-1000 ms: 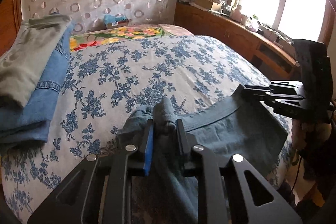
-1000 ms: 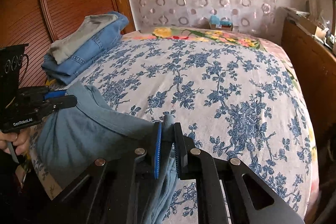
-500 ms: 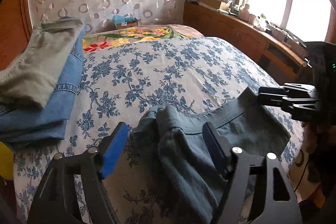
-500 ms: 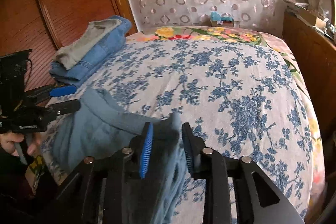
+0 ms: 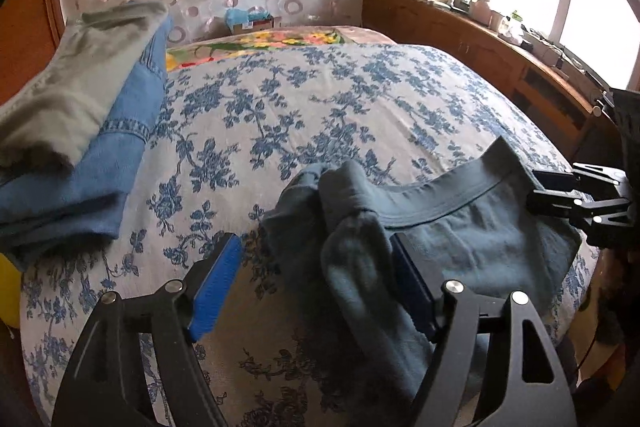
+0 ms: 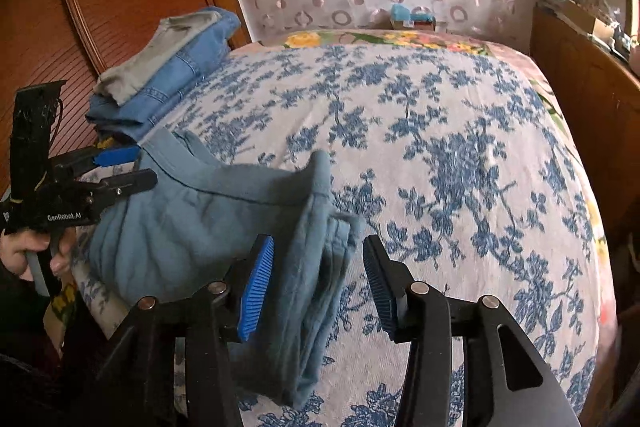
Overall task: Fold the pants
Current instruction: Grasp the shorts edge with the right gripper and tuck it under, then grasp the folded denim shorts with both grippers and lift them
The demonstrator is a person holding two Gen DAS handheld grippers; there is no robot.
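Currently one bed [image 5: 360, 99] with blue-floral cover fills both views. One stack of two folded garments [image 5: 80, 131], grey over denim, sits at left of the left wrist frame. One pair of teal-grey pants [image 5: 460, 227], soft knit, lies bunched at lower centre on the bed's near edge, waistband running left-right across the frame, legs hanging toward the cameras. Left gripper [image 5: 316, 291]: fingers spread wide, cloth draped against the right pad only. Right gripper [image 6: 318, 287]: fingers apart, folded waistband end between them, not clamped.
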